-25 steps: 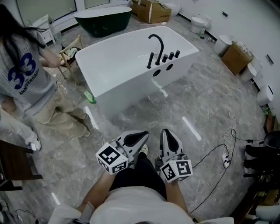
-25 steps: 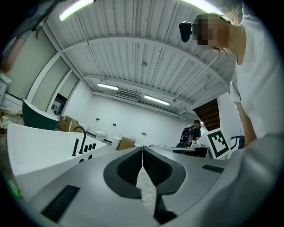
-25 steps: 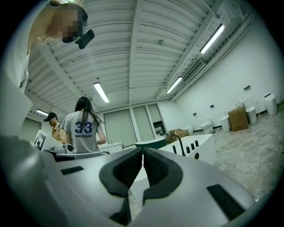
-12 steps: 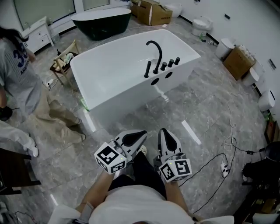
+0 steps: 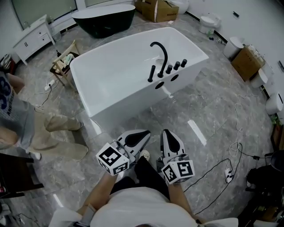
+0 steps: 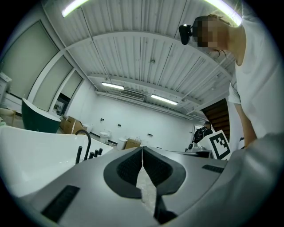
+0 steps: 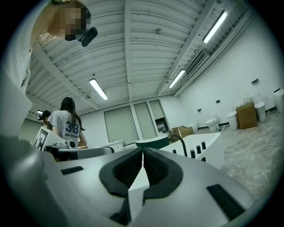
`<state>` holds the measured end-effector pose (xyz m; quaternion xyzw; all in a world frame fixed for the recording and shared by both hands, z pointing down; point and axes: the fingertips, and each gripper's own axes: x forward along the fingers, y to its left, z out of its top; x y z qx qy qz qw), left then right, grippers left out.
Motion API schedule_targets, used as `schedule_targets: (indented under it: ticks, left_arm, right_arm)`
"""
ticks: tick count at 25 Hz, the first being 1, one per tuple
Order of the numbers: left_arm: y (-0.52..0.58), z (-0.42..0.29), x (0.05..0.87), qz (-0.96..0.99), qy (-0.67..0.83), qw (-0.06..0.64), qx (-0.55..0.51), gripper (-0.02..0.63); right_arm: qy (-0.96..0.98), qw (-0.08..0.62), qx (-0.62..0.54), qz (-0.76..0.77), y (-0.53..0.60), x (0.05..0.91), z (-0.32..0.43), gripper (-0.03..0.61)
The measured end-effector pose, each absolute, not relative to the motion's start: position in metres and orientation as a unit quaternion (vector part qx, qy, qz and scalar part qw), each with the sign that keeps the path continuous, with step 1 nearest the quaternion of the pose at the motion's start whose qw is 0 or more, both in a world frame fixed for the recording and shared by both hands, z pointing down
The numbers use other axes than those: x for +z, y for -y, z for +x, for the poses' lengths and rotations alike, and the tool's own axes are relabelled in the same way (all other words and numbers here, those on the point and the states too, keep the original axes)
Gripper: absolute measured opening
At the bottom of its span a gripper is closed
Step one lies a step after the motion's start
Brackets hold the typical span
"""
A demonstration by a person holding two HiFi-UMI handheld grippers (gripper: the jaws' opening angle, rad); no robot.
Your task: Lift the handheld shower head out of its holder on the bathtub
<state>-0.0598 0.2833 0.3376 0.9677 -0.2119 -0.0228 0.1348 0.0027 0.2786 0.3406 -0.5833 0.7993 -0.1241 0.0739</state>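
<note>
A white bathtub (image 5: 116,94) stands ahead on the grey marble floor. On its near rim are a black arched faucet (image 5: 160,49), a row of black knobs (image 5: 176,65), and the slim black handheld shower head (image 5: 152,73) upright in its holder. My left gripper (image 5: 145,134) and right gripper (image 5: 166,132) are side by side, well short of the tub, both shut and empty. The left gripper view shows the shower head (image 6: 78,154) far off at the left, beyond my left gripper (image 6: 142,148). The right gripper view shows the faucet (image 7: 179,142) beyond my right gripper (image 7: 142,150).
A person (image 5: 15,122) stands at the left near a wooden rack (image 5: 64,62). A dark green tub (image 5: 104,17) and cardboard boxes (image 5: 157,9) are behind the white one. Toilets (image 5: 209,21) and a box (image 5: 248,62) line the right wall. A cable (image 5: 222,159) lies on the floor.
Both grippers have moved forward toward the bathtub, still shut and side by side. The person at the left has slid toward the picture's left edge.
</note>
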Motion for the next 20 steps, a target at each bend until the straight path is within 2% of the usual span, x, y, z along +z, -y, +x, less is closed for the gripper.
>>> schedule_targets:
  ticks: [20]
  left_arm:
    - [-0.171, -0.034, 0.355, 0.955, 0.263, 0.133, -0.022, 0.012]
  right_arm:
    - [-0.832, 0.071, -0.13, -0.534, -0.173, 0.352, 0.024, 0.02]
